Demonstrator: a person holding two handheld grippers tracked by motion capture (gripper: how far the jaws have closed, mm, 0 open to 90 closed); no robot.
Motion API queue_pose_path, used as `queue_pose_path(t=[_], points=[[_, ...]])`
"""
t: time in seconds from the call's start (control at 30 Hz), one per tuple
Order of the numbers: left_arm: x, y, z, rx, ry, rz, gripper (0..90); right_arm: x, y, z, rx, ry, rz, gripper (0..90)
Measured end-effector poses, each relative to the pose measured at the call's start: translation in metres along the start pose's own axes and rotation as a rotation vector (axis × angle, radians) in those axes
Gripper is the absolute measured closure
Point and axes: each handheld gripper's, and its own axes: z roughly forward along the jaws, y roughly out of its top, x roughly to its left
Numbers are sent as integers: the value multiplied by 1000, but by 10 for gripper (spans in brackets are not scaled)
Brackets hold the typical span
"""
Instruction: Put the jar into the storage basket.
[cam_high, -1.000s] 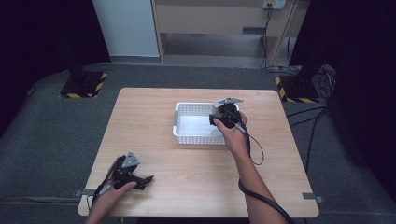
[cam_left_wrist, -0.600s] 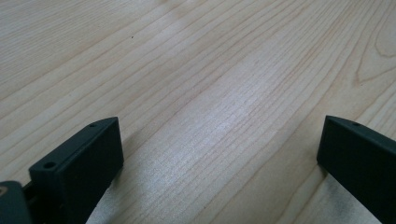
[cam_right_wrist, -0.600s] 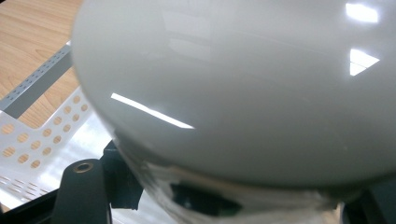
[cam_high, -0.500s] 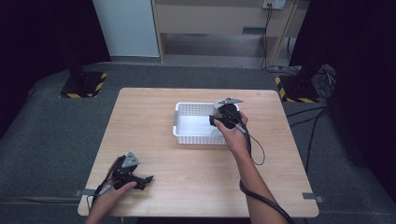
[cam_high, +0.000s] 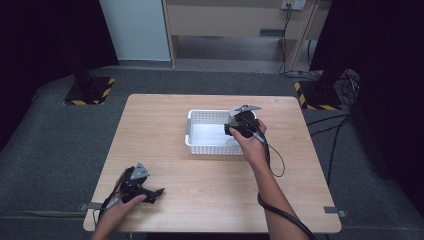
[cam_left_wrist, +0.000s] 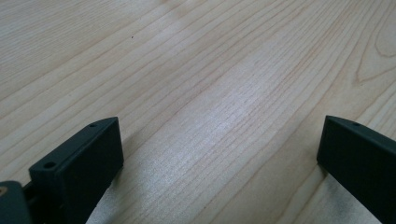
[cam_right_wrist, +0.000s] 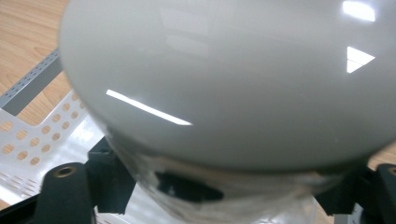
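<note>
The left gripper (cam_high: 156, 191) sits low at the lower left of the high view, held in the person's left hand (cam_high: 125, 202), its jaws spread wide and empty. The right forearm reaches up from the bottom edge towards the centre, where the right hand (cam_high: 252, 145) holds the right gripper (cam_high: 231, 131). Its jaws seem closed around something pale and rounded, though that close view is blurred.

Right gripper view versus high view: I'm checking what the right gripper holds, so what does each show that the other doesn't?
The right gripper view shows a glossy grey rounded object seated between its jaws, with highlights on it. The high view shows the left gripper resting on the table, and the floor beyond. Both show the white perforated basket and the right gripper above it.
</note>
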Motion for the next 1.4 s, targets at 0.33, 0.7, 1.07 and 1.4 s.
queue_pose_path(t=[0.33,0.7,1.07,1.4], points=[[0,0,0,0,0,0,0,-1,-4,-10,-16,10,-9,113],[0,0,0,1,0,1,0,-2,-15,-25,-18,31,-30,74],[0,0,0,0,0,1,0,-2,-30,-38,-27,53,-39,39],[0,0,0,0,0,0,0,0,-39,-49,-20,54,-84,48]])
